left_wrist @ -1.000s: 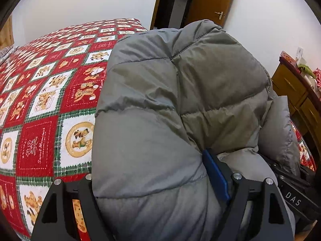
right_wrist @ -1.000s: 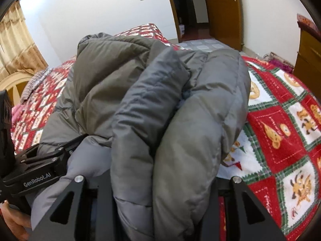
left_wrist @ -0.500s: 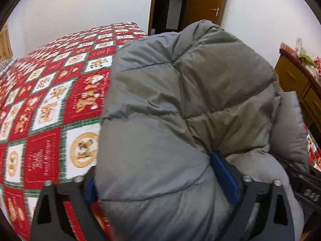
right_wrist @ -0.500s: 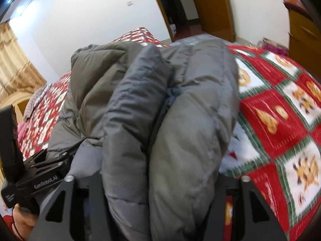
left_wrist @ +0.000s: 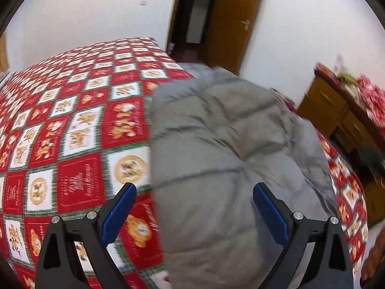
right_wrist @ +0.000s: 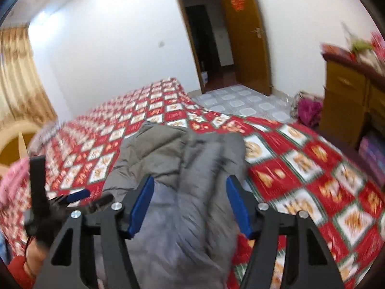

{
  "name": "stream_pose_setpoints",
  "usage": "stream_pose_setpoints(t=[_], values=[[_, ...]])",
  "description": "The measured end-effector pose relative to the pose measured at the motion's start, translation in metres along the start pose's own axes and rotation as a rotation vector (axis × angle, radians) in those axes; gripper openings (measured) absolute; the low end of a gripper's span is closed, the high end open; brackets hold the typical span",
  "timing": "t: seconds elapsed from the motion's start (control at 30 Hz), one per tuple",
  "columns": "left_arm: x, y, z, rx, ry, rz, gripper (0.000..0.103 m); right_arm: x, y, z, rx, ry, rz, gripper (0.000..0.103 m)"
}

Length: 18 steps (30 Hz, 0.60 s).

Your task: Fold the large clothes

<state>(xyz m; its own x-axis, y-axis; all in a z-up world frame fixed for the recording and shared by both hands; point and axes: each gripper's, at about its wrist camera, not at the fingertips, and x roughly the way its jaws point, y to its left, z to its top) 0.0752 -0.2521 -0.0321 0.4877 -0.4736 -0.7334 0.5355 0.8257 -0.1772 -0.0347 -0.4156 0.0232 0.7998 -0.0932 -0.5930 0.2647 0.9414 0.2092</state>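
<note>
A grey puffer jacket (left_wrist: 216, 149) lies folded in a thick bundle on the red patchwork bedspread (left_wrist: 72, 130). My left gripper (left_wrist: 195, 204) is open above the bundle's near left edge, blue pads apart, holding nothing. The jacket also shows in the right wrist view (right_wrist: 182, 168), with a sleeve fold on top. My right gripper (right_wrist: 190, 195) is open over its near end, pads apart on either side of the fold. The left gripper (right_wrist: 72, 197) appears at the left of the right wrist view.
A wooden dresser (right_wrist: 349, 101) stands to the right of the bed. An open wooden door (right_wrist: 245, 31) and tiled floor (right_wrist: 240, 101) lie beyond the bed's far edge. A curtain (right_wrist: 16, 77) hangs at the left. The bedspread also shows in the right wrist view (right_wrist: 312, 163).
Both grippers have opened and let go of the jacket, then pulled back and up. The jacket has dropped onto the bed and now sits lower and farther away.
</note>
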Motion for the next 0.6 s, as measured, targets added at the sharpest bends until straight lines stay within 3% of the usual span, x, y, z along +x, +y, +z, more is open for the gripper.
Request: stream_pose_setpoints(t=[0.13,0.23,0.43,0.6], values=[[0.007,-0.020,-0.007,0.074,-0.008,0.078,0.098,0.070,0.013,-0.002,0.024,0.136,-0.015,0.042],[0.014,-0.021,-0.005,0.085,0.000,0.090,0.098,0.107,-0.001,-0.022,0.069,0.212,-0.059,0.036],[0.029,-0.028,0.000,0.094,0.015,0.114,0.099,0.124,-0.008,-0.043,0.050,0.174,-0.111,0.032],[0.029,-0.027,-0.004,0.105,0.032,0.124,0.099,0.126,0.002,-0.049,0.001,0.135,-0.173,0.035]])
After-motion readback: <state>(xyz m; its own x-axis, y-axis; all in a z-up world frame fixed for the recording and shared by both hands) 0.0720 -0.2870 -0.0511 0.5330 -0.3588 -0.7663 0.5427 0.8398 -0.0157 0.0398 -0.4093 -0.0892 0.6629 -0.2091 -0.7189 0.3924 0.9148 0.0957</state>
